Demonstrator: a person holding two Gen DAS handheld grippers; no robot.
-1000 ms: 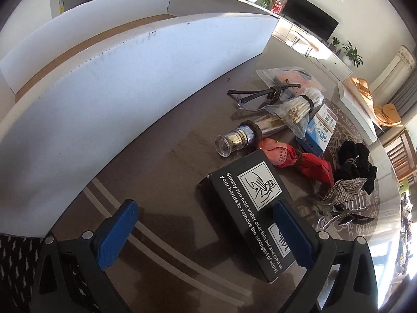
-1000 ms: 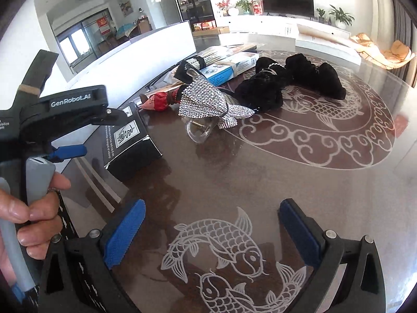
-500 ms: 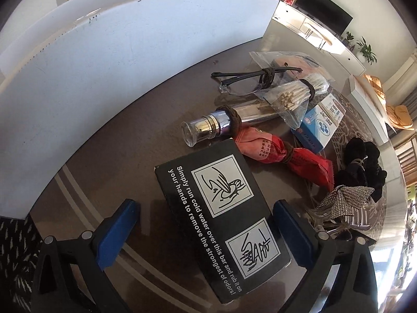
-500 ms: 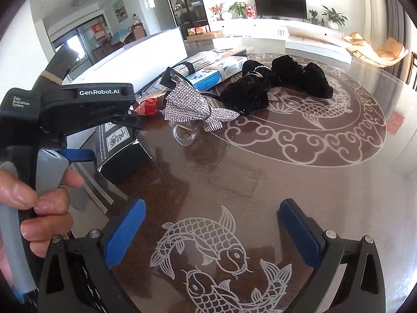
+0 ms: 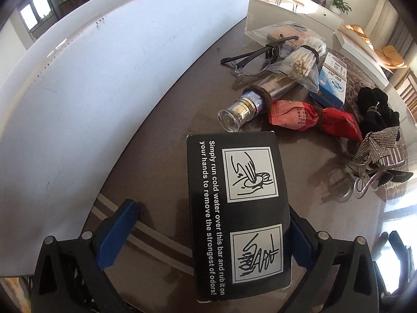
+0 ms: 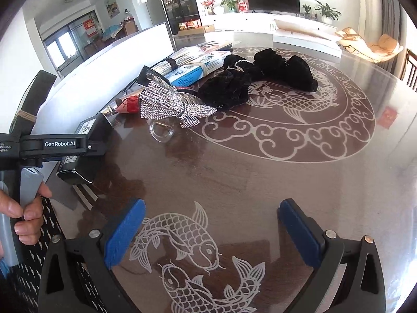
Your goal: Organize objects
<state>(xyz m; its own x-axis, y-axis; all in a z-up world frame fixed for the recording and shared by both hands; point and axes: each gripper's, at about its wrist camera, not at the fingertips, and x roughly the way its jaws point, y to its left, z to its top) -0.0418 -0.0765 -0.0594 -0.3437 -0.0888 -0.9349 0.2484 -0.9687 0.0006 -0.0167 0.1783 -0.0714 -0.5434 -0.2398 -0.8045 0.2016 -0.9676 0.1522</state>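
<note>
My left gripper [image 5: 208, 237] stands spread around the black box [image 5: 238, 208], its right pad perhaps touching; my right gripper [image 6: 211, 232] spread, empty; bottle [image 5: 242, 112] at twelve o'clock.

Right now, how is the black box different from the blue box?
The black box is dark with white writing and hand-washing drawings; the blue box is blue and white. The black box lies nearest, between the left tool's fingers; the blue box sits farther back among the clutter, beside a bag of sticks. Nothing wraps the black box; the blue box seems to have a band around it. Both are flat cardboard boxes lying on the table.
</note>
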